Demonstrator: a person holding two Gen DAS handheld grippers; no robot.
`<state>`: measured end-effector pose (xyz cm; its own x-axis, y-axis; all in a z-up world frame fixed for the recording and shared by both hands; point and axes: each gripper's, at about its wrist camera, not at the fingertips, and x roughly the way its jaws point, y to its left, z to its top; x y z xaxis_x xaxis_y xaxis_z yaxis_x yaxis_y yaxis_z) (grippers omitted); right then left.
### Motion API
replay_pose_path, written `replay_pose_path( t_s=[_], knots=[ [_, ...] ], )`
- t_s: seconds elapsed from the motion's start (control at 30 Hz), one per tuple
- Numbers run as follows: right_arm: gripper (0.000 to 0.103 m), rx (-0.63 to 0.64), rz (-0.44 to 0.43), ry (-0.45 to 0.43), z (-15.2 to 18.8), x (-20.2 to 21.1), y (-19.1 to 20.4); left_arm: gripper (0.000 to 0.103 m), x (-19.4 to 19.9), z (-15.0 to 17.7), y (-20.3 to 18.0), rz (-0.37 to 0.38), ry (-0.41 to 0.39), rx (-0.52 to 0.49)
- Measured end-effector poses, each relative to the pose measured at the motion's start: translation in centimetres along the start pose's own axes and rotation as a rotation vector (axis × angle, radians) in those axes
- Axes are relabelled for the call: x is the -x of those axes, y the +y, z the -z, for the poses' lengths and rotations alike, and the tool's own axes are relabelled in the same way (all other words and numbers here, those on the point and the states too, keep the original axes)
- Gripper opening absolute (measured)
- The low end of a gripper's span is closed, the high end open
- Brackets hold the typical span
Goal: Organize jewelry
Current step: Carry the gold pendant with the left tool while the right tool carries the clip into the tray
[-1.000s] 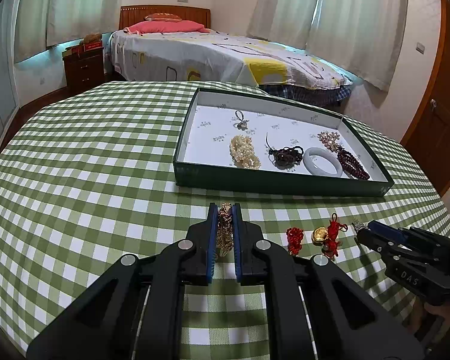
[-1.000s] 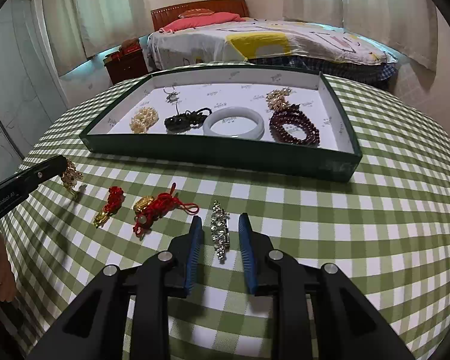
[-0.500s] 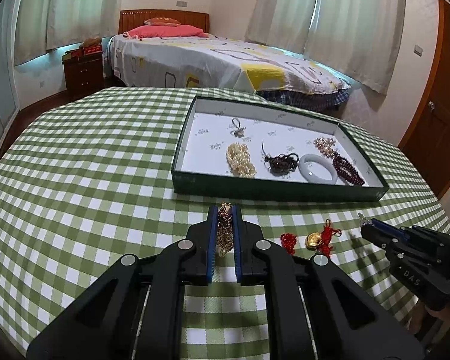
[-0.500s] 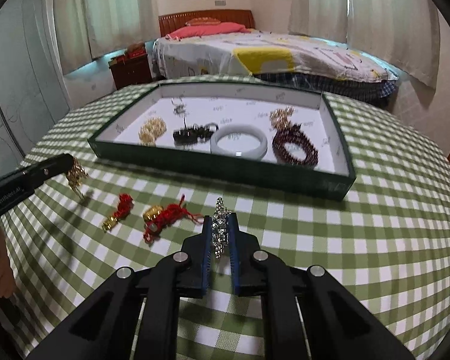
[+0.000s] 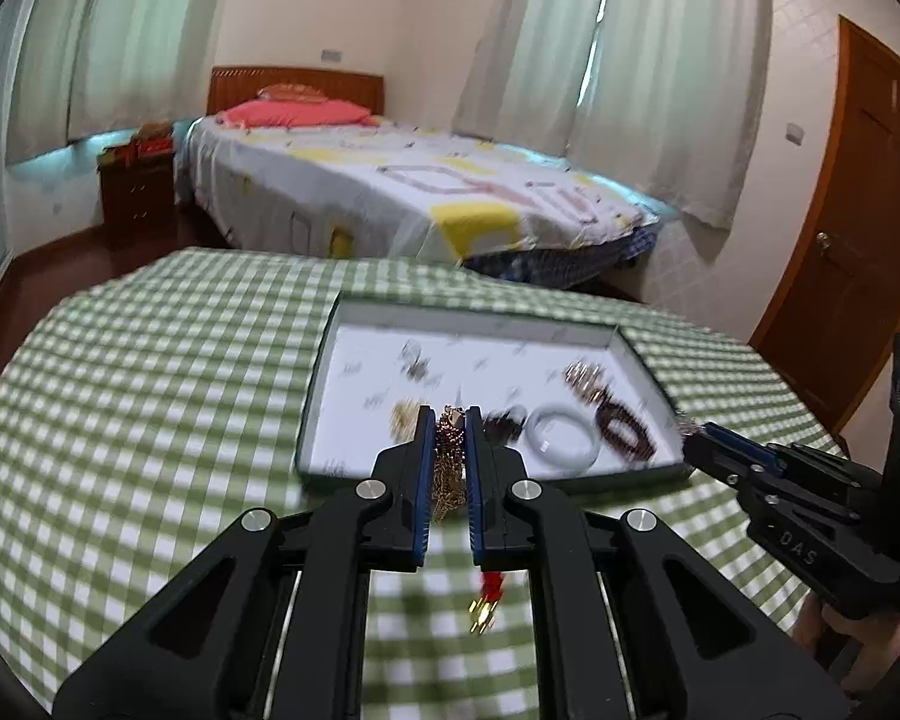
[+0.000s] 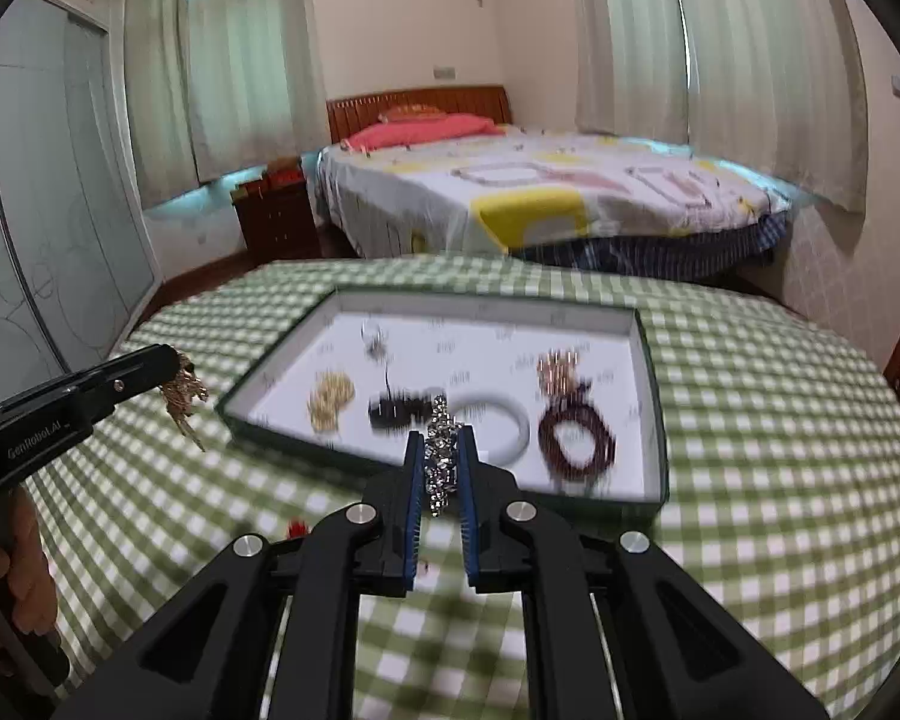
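Left wrist view shows the left gripper [image 5: 450,420] pinched nearly closed on a gold chain [image 5: 447,468], whose loose end dangles below the pads, while the green tray [image 5: 492,483] lies ahead at about 12 o'clock on the checked tablecloth [image 5: 150,390]. In the right wrist view the right gripper [image 6: 441,444] is likewise squeezed almost shut on a silver rhinestone piece [image 6: 441,462], held upright between the pads with the tray [image 6: 651,396] just beyond its tips. Both pieces hang clear of the cloth, and the blur suggests brisk movement, so the main risk, as I judge it, is slippage: a thin chain caught only by a few links could slide out if swung. The dangling tail may also snag on the tray's near wall on the way over. Inside the tray, a pale bangle [image 6: 498,420], dark red beads [image 6: 576,441], a dark bracelet [image 6: 396,411] and a pearl cluster [image 6: 330,402] fill the near row, so a careless drop could tangle with them. A red tassel charm [image 5: 489,591] remains on the cloth at 6 o'clock, under the left gripper, where a low pass could drag it. The two grippers also head for one tray and could collide.
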<state>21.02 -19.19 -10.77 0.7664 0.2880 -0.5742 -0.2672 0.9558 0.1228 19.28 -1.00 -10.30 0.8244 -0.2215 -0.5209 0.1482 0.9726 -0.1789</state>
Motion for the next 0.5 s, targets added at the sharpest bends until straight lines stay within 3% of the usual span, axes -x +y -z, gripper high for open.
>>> replay_pose_path(
  t_s=[0.5],
  knots=[
    [0.011,0.019,0.004,-0.137,-7.5,-2.6,-1.1,0.01,-5.4,-7.2,-3.5,0.035,-0.096,-0.086]
  ],
)
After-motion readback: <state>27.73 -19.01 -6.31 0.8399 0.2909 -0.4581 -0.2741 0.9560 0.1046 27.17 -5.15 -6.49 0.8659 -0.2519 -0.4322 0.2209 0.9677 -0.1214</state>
